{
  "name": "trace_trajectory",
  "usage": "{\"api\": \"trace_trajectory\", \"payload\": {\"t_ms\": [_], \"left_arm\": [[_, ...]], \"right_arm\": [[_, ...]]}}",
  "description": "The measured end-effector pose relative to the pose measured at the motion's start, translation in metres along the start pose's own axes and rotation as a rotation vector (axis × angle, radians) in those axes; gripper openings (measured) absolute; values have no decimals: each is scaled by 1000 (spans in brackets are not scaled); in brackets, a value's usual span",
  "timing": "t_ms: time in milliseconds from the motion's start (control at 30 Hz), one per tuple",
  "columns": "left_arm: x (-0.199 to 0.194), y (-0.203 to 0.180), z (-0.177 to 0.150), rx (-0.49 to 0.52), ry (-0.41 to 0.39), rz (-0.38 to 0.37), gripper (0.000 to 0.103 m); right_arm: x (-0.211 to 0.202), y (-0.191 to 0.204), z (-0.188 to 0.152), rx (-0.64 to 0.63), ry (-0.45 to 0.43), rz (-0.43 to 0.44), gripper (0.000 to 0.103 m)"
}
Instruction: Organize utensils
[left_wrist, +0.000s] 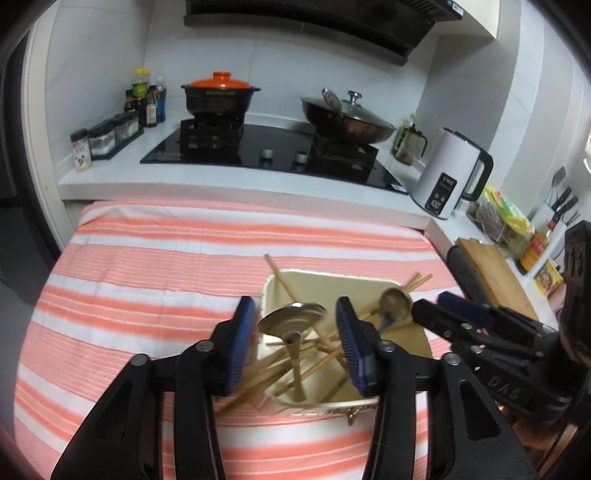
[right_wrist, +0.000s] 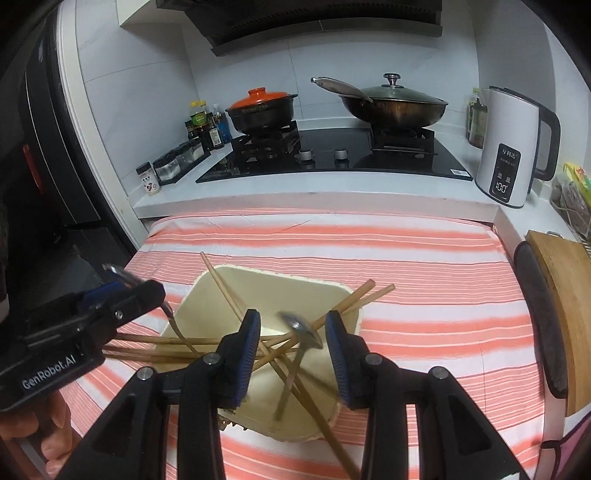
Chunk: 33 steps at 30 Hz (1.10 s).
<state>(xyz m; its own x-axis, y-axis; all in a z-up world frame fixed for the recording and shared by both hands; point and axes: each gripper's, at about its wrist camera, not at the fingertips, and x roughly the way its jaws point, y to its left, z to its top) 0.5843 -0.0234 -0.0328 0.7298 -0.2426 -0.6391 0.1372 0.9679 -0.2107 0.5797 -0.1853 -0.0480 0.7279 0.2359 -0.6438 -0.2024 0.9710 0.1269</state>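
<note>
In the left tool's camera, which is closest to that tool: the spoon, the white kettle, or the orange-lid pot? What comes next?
From the left tool:
1. Spoon, between its fingers, over the cream tray.
2. White kettle, off to the right on the counter.
3. Orange-lid pot, at the back on the left burner.

A cream rectangular bin (right_wrist: 207, 295) sits on the striped cloth, holding wooden chopsticks (right_wrist: 229, 295) crossed at angles, several poking over its rim. Two metal spoons (left_wrist: 291, 317) tilt inside it, bowls up, both blurred.
</note>
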Motion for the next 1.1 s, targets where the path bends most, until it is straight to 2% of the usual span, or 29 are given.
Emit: {"api": "trace_trajectory", "payload": {"t_ms": [33,100,167,200,267,367,467,533,700,800,933,1100], "left_arm": [[-8,1,0,0,-19,4,63],[-29,1,0,5,-67,27,85],[-56,0,-3,12,-128,59,97],[-69,-1,-6,14,-151,72,101],[-94,-6,-14,23,-188,125,102],[-121,-18,-30,80,-165,100,102],[-147,-28,-55,121,-152,108,103],[-167,-34,-75,124,-177,152,103],[-212,-45,-106,126,-207,203,103],[-233,-49,-118,111,-209,245,103],[-254,-54,-130,117,-193,273,103],[-277,-54,-135,95,-200,264,103]], "right_arm": [[-6,-1,0,5,-15,3,50],[-21,-2,3,11,-48,9,52],[-43,-1,4,5,-77,16,53],[-56,1,2,-2,-92,14,59],[-78,6,-3,-26,-114,-5,67],[-108,16,-19,-53,-128,-21,69],[-133,26,-43,-68,-116,-52,80],[-152,32,-61,-70,-117,-73,82],[-208,47,-102,-71,-165,-117,91],[-235,55,-118,-65,-202,-133,103],[-259,70,-131,-99,-219,-134,103],[-284,86,-139,-138,-248,-125,103]]}}
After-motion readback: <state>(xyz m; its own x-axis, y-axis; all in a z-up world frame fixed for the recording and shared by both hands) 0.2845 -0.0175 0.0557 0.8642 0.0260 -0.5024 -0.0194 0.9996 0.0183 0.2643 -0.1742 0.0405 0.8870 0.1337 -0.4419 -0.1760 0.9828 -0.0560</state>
